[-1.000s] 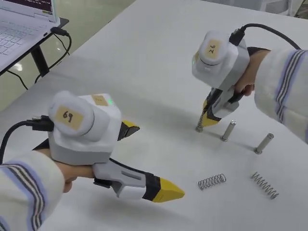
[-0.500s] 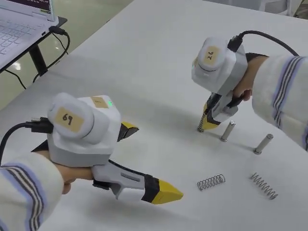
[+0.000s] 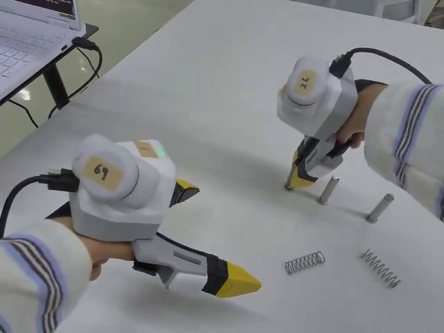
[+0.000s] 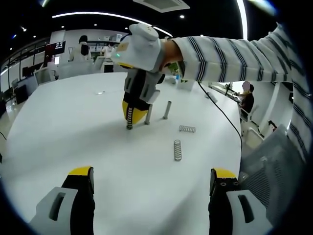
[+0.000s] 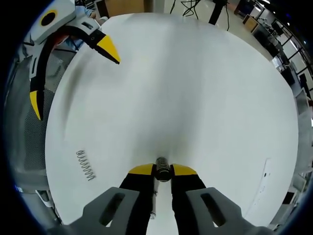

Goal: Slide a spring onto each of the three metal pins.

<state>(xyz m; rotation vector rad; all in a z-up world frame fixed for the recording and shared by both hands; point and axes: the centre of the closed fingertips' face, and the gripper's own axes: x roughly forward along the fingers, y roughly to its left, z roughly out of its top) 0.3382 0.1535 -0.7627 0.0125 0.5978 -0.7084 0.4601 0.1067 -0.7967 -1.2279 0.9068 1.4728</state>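
metal spring (image 4: 129, 117) — in right claw (image 5: 163, 170) (upright) | left claw (image 4: 152, 172) agape

The table (image 3: 208, 83) is smooth matt white, each pin (image 3: 380, 207) silvery metal, each spring (image 3: 305, 261) thin bright wire.

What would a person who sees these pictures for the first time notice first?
The eye goes first to the right gripper, its jaws shut on a spring that stands upright on the white table. Just beside it stand two bare metal pins, and two loose springs lie nearer the person. The left gripper hovers at the near left, jaws wide open.
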